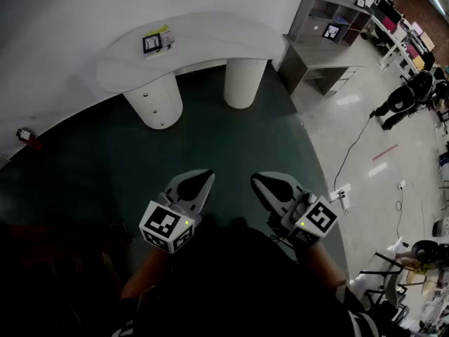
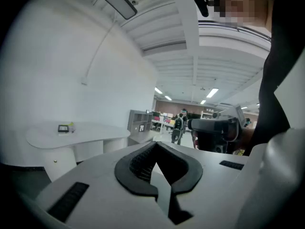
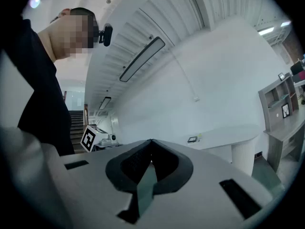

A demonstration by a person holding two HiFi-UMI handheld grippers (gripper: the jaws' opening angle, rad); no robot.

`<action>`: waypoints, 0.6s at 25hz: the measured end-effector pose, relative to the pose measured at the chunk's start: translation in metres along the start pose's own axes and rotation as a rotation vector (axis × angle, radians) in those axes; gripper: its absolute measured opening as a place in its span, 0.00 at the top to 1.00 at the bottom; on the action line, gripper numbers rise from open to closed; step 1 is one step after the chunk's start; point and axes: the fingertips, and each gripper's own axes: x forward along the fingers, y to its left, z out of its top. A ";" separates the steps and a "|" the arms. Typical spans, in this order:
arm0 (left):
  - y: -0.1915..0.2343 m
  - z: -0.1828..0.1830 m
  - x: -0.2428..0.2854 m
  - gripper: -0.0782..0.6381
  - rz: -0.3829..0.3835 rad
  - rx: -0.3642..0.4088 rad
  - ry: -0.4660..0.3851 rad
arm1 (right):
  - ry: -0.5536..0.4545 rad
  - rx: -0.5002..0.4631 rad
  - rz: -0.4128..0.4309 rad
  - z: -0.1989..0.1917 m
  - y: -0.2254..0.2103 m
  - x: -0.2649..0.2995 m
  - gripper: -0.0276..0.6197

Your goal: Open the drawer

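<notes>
One dark green floor (image 1: 210, 146) lies open between the person and the one curved white tabletop (image 1: 210, 37) at 12 o'clock. Its rounded edge sits on two supports, the drawer pedestal (image 1: 158, 107) at 11 o'clock and a plain column (image 1: 244, 83) at 12, and one grey shelf unit (image 1: 330, 27) stands near its right end at 1 o'clock. At 6 o'clock, well apart from the drawers, the left tongs (image 1: 208, 175) and right tongs (image 1: 255, 179) hang side by side, each closed on nothing; smaller are one dark framed thing (image 1: 152, 43) on the tabletop and two knobs (image 1: 145, 95) on the pedestal.
</notes>
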 end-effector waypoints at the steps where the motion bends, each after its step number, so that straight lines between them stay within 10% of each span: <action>1: 0.000 0.000 -0.002 0.88 -0.001 -0.002 0.000 | 0.001 -0.002 0.001 0.000 0.002 0.002 0.93; 15: 0.040 0.002 -0.030 0.88 0.007 0.004 -0.030 | 0.021 0.010 0.003 -0.004 0.021 0.046 0.93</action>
